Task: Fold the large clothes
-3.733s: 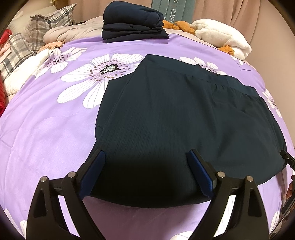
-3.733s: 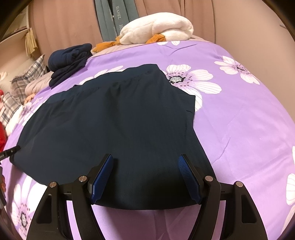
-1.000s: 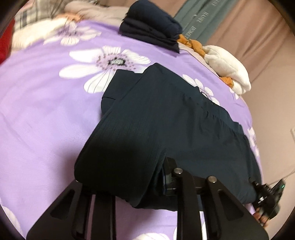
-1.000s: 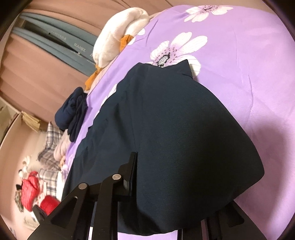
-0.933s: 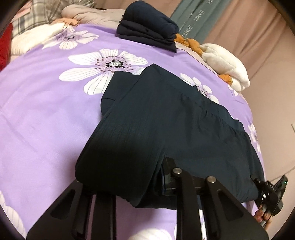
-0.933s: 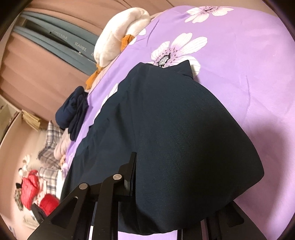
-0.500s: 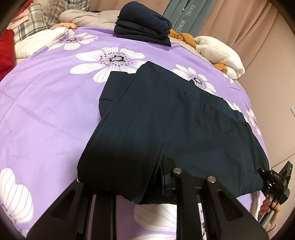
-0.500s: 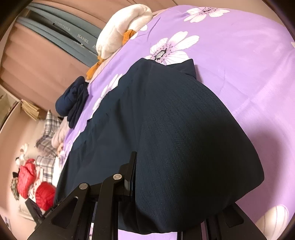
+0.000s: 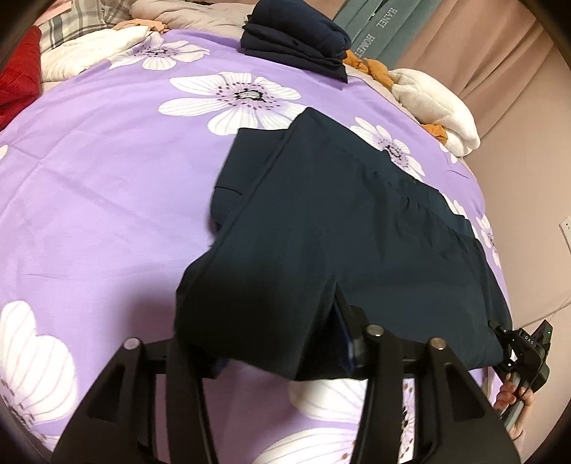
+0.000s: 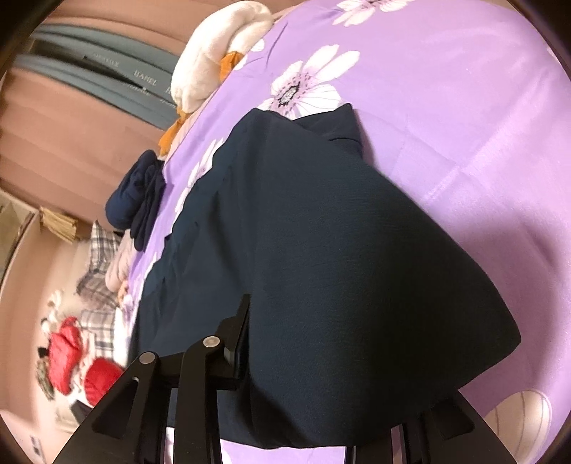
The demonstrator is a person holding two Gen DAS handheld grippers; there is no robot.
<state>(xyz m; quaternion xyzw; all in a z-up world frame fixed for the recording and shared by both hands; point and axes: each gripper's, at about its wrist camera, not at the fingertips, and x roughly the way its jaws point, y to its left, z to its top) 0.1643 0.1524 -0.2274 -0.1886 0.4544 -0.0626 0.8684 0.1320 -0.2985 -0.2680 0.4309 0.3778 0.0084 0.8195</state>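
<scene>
I have the dark navy garment spread on the purple flowered bedspread, its long axis running from my left gripper across to my right gripper, with 1 end at each. The left side is already doubled over, and the fold edge runs away from me toward the far corner. My left gripper's jaws are opening, with the folded near hem draped between them, so I judge that hand is letting go. My right gripper's jaws are also starting to part, though cloth hides 1 finger and I cannot tell if its pads have let go yet. The next fold, I judge, goes along that long axis. Readable writing: "HANEL" and "HOME" on the grey-green hanging cloth behind the stack of folded navy clothes.
</scene>
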